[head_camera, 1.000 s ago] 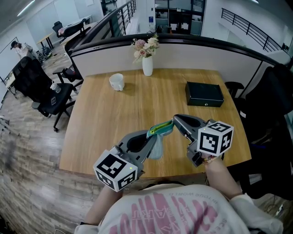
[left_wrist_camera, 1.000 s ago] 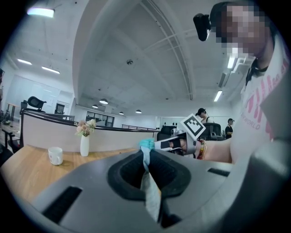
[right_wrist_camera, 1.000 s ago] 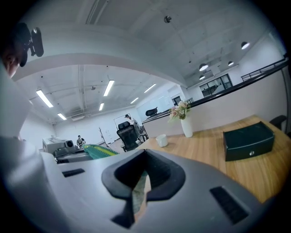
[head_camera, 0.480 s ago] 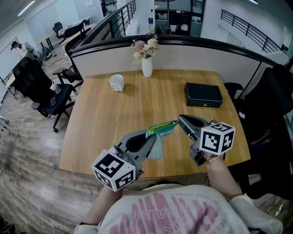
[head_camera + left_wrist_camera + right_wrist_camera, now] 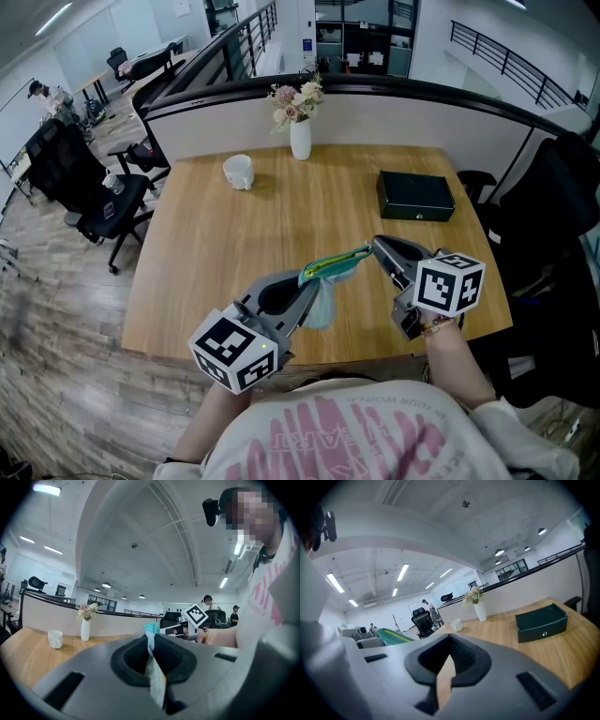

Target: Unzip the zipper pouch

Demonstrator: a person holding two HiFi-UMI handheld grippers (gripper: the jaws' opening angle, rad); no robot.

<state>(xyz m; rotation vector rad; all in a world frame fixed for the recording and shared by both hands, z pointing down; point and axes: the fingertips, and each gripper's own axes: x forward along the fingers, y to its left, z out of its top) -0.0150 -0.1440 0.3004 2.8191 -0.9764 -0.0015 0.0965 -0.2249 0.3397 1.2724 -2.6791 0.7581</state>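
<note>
The left fingers (image 5: 298,294) grip the green-and-pale-blue fabric zipper pouch (image 5: 328,266); the closed right fingers (image 5: 387,252) meet its zipper end, with bare wooden table (image 5: 234,225) beyond.

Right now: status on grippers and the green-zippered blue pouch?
Left gripper shut on light-blue fabric pouch with green zipper, held over wooden table. Right gripper shut at zipper's far end. Black box well behind, not in way.

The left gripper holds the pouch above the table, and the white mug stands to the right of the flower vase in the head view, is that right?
Not quite: the white mug stands to the left of the flower vase, as the head view shows. The left gripper does hold the pouch above the table.
</note>
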